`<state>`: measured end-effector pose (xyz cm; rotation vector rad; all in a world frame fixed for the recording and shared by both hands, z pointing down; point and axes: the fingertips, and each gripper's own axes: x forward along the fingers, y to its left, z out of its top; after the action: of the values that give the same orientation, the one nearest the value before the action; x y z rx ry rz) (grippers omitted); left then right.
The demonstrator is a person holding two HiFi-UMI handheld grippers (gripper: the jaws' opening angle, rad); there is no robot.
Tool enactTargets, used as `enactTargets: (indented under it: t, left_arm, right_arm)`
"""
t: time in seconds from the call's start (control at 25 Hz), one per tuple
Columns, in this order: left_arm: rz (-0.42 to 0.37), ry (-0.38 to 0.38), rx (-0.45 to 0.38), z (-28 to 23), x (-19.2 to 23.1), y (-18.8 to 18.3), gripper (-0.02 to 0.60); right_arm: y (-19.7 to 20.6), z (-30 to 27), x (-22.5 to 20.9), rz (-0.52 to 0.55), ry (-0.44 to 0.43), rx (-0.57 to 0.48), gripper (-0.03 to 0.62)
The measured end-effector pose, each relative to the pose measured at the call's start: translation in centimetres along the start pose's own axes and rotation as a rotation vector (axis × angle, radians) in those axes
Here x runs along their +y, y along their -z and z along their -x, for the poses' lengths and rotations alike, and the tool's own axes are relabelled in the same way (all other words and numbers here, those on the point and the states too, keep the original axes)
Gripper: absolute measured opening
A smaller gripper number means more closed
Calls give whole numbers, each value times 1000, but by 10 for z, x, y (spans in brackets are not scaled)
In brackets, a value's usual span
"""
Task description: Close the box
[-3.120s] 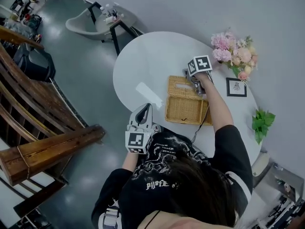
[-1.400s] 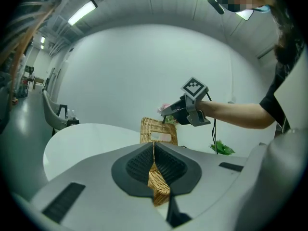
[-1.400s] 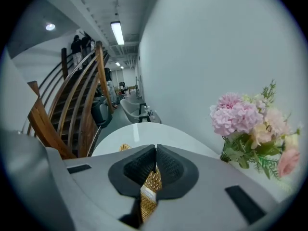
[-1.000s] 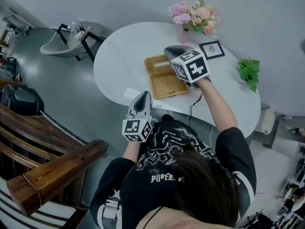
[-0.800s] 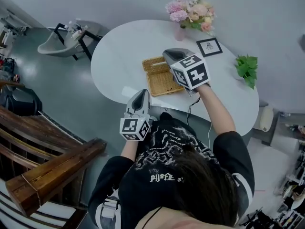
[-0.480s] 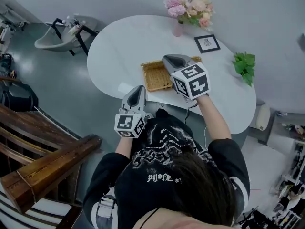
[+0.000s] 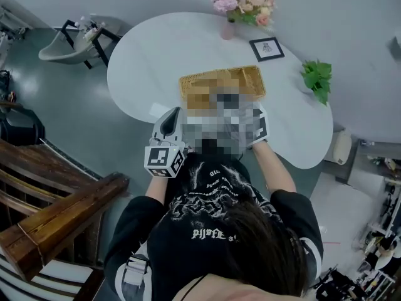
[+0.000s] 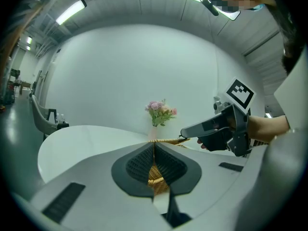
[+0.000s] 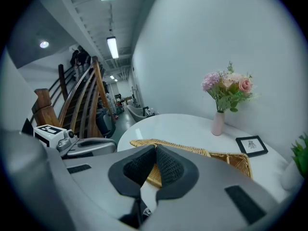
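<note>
A rectangular wicker box [image 7: 219, 81] lies on the white oval table [image 7: 156, 55]; a mosaic patch covers its near part, so I cannot tell how the lid stands. The right gripper [image 9: 155, 147] is shut and empty, its tips just above the wicker [image 9: 192, 154]. In the left gripper view the right gripper [image 8: 185, 131] points left, its tip level with a wicker edge [image 8: 168, 140]. The left gripper [image 7: 171, 113] hangs off the table's near edge, left of the box, shut on nothing [image 8: 154, 144]. The right gripper view shows the left gripper [image 9: 108, 147] at its left.
A vase of pink flowers [image 7: 241, 5], a small framed picture [image 7: 266, 49] and a green plant [image 7: 316, 80] stand along the table's far and right side. A wooden staircase [image 7: 50, 212] rises at the left. A grey chair [image 7: 69, 42] stands beyond the table.
The right gripper has come back from over the box toward its near side. The left gripper stays by the table's near edge. The head camera has shifted, so the table sits higher in view.
</note>
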<state>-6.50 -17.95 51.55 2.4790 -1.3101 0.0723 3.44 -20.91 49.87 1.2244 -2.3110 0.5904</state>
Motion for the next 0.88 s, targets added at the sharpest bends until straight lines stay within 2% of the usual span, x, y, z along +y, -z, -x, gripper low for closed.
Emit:
enactTargets:
  t: [0.36, 0.88]
  left_arm:
    - [-11, 29, 28, 2, -12, 9, 25]
    - [-19, 29, 67, -5, -16, 21, 25]
  right_arm:
    - [59, -11, 0, -77, 19, 71, 38]
    - [99, -34, -11, -140, 24, 133, 38]
